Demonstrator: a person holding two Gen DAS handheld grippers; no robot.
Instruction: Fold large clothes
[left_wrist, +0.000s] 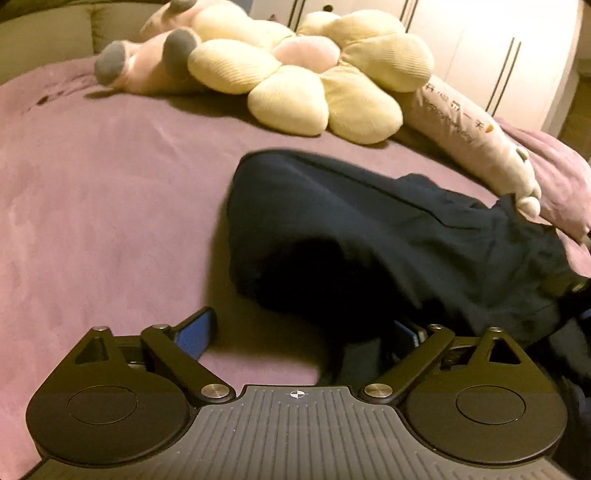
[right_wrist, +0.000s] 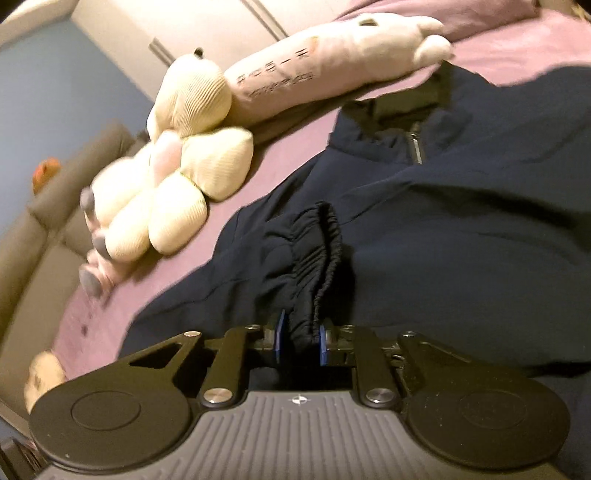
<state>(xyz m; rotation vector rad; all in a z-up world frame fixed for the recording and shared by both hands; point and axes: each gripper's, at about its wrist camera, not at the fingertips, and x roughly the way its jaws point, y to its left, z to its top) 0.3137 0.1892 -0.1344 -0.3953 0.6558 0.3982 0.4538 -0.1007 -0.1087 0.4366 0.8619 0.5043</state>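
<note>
Right gripper (right_wrist: 300, 341) – fingers pinching jacket (right_wrist: 424, 229) cuff; left gripper (left_wrist: 303, 332) – fingers spread, jacket fold overlapping right finger, on bed (left_wrist: 110, 184)

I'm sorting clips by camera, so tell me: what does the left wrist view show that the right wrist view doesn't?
Only the left wrist view shows the left claw, jaws wide with nothing pinched between them, and the white wardrobe doors.

Only the right wrist view shows the right claw shut on the jacket's elastic cuff, the jacket's zipper, and a grey sofa.

Both show the navy jacket, the purple bedspread, the flower-shaped cushion and the long lettered plush pillow.
</note>
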